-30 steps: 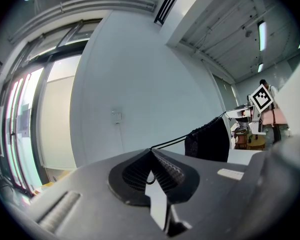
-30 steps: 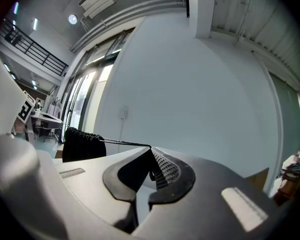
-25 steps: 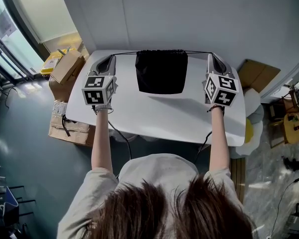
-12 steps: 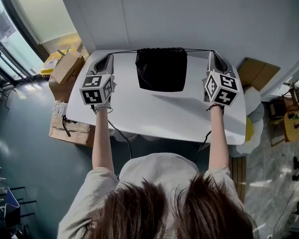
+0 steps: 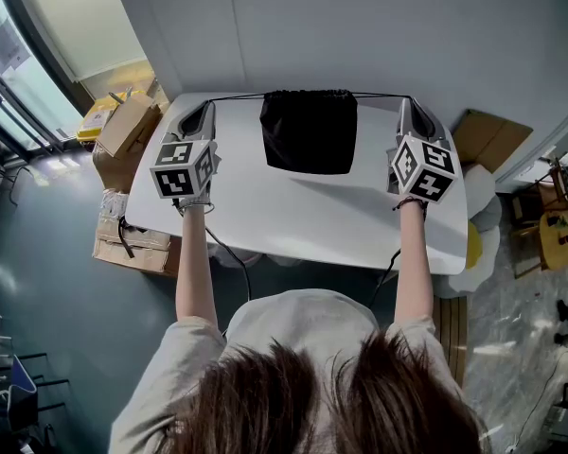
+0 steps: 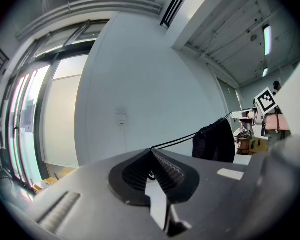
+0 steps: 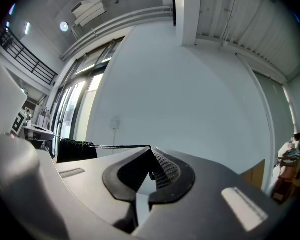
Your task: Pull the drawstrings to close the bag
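**A:** What has changed in the last second?

**B:** Very little. The bag (image 5: pixel 309 132) lies at the far edge of the table (image 5: pixel 303 218), between the two hands. It has crept slightly toward the wall, and its left side has drawn in a touch. Its top edge looks bunched.

**A:** And the grips?

**B:** The left hand-held gripper (image 5: pixel 208 109) is pressed together on the left drawstring (image 5: pixel 237 97). Its own view shows the cord leaving the closed tips and running to the bag. The right hand-held gripper (image 5: pixel 405 105) pinches the right drawstring (image 5: pixel 379 96) the same way. Both cords run straight and taut along the table's far edge.

**A:** What does that mean for the task?

**B:** I'd judge the pull is near its end. The hands hardly move, the cords have no slack, and the mouth is gathered. I can't tell whether it is fully shut, because the opening faces the wall.

**A:** Any risk?

**B:** If one side pulls harder, the bag may slide sideways instead of closing.
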